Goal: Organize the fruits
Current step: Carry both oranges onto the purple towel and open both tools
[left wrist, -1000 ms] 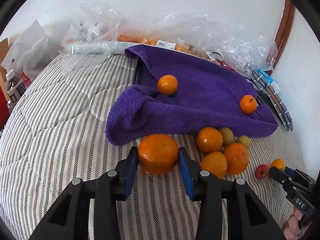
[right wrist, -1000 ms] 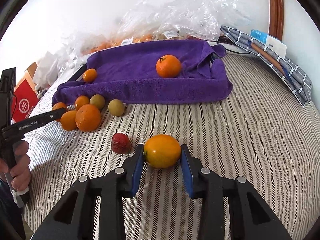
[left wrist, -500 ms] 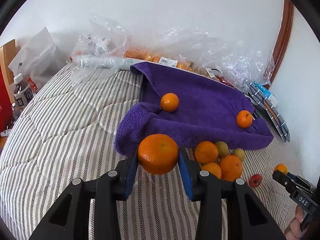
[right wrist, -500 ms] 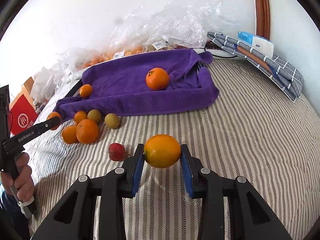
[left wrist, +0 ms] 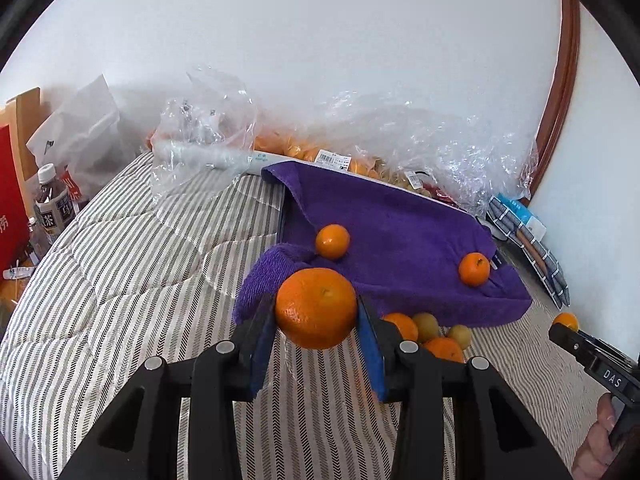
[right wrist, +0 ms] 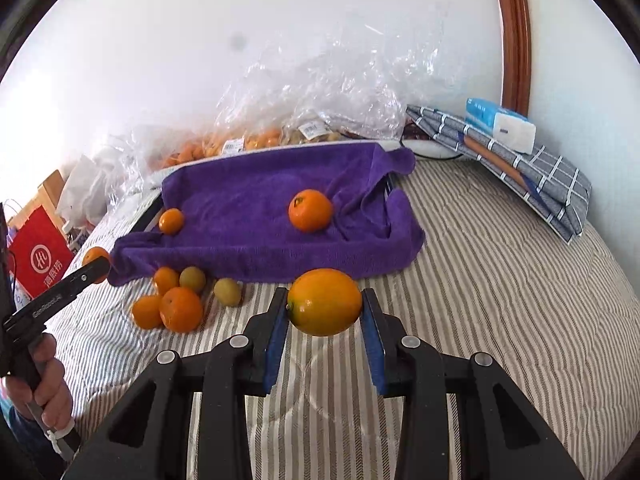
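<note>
left claw (left wrist: 316, 312): clenched on a big orange (left wrist: 316, 308) — blue pads press both sides, fruit clear of the bed, carried in front of the towel's near fold.
right claw (right wrist: 325, 304): clenched on a yellow-orange citrus (right wrist: 325, 302), lemon-like shape, gripped across its long ends so it can't roll out; also off the bed.
purple towel (right wrist: 260, 200): draped over what looks like a tray, edges raised — likely the sorting spot; soft lining should keep round fruit from rolling.
on towel: two small oranges, one near the left fold (right wrist: 171, 221), one toward the right (right wrist: 310, 210); well apart, each settled in a dip of the cloth.
loose pile (right wrist: 176, 304): oranges plus two greenish-yellow fruits, on the striped bed (right wrist: 500, 300) just in front of the towel's near edge, touching one another — not sorted yet.
plastic bags (right wrist: 320, 92): crumpled against the wall behind the towel, more fruit inside; source stock, I'd guess.
side clutter: folded checked cloth (right wrist: 520, 172) with a tissue pack on it, right of the towel; red paper bag (right wrist: 38, 260) at left.
step, my read: both fruits lifted for transfer to the towel — mid-task, most of the pile left.
risk: bed is soft, and a fruit dropped on the towel's rim may roll back off.
</note>
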